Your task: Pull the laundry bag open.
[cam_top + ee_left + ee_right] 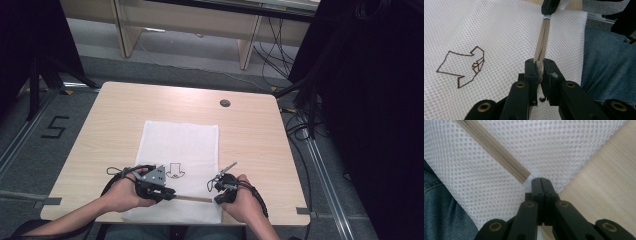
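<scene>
Black grippers (155,187) w/ brass screws, grey plate (155,175); blue jeans (609,62).

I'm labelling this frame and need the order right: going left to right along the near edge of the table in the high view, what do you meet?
Left hand → left gripper → tan zipper on the white mesh bag → right gripper → right hand → bare table.

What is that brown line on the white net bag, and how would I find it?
Look at the wooden table, then at the white mesh bag lying on it. Along the bag's edge nearest the person runs a tan zipper, stretched between the left gripper and the right gripper. It is the only straight tan strip; the bag's other mark is a brown outline drawing.
</scene>
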The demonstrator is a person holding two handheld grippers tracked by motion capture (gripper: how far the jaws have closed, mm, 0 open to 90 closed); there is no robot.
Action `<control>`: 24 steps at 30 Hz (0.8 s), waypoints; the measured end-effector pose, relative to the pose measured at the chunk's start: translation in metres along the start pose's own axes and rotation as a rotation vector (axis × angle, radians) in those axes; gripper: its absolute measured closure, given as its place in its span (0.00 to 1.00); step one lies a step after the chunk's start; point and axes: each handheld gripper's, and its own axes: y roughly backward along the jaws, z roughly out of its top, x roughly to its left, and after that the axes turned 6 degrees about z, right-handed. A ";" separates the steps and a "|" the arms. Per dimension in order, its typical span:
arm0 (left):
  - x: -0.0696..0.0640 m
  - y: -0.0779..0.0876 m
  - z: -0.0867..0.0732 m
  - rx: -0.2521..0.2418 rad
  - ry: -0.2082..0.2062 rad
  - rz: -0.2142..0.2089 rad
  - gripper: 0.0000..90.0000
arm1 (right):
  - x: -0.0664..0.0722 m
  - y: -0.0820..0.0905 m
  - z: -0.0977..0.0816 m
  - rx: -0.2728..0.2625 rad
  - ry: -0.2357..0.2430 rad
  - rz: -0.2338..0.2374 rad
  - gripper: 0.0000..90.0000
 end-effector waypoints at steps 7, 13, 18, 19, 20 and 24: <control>0.004 0.006 -0.005 0.015 0.017 0.012 0.91 | -0.002 0.000 -0.001 -0.014 0.023 0.011 1.00; 0.006 0.010 -0.007 0.007 0.026 0.004 0.91 | -0.002 0.000 -0.001 -0.015 0.014 0.012 1.00; 0.009 0.013 -0.012 0.006 0.037 0.011 0.91 | -0.001 0.000 -0.001 -0.013 -0.009 0.025 1.00; 0.009 0.013 -0.012 0.006 0.041 0.007 0.91 | -0.002 0.000 -0.001 -0.015 0.009 0.016 1.00; 0.009 0.014 -0.012 0.013 0.021 0.012 0.91 | -0.002 0.000 -0.001 -0.016 0.009 0.015 1.00; 0.014 0.021 -0.016 0.010 0.047 0.024 0.91 | -0.002 0.000 -0.001 -0.018 0.013 0.012 1.00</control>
